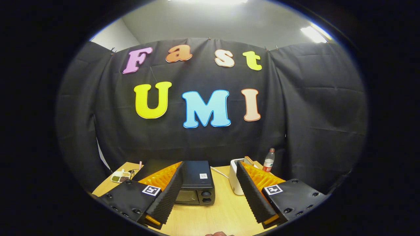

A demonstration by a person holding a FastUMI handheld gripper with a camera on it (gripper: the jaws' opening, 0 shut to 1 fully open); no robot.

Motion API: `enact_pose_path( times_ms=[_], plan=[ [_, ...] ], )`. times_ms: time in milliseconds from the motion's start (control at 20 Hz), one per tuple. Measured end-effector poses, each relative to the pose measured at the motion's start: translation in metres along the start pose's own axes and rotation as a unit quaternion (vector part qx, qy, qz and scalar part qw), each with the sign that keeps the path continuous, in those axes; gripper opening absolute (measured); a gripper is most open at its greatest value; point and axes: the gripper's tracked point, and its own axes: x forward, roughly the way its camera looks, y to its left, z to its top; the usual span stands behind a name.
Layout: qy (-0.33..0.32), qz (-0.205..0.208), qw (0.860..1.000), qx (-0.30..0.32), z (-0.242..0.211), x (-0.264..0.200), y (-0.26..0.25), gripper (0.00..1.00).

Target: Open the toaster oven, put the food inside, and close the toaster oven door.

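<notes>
A black toaster oven (pixel 195 183) stands on the wooden table (pixel 220 209), just beyond my left finger (pixel 164 196), which covers part of its front. Its glass door looks shut. My gripper (pixel 210 175) is held above the table with its two fingers wide apart and nothing between them. The right finger (pixel 254 193) reaches toward a white toaster. I cannot pick out the food for the oven from here.
A white pop-up toaster (pixel 235 180) with something in its slot stands right of the oven. A plastic bottle with a red label (pixel 268 160) is behind it. A small divided dish (pixel 120 177) sits at the table's far left. A hand (pixel 219 233) peeks in below the fingers.
</notes>
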Motion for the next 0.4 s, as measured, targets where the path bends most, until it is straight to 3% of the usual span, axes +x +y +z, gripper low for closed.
enact_pose_path(
  times_ms=[400],
  plan=[
    [0.005,0.020,1.000,-0.012,-0.003,0.002,0.021,0.98]
  ],
)
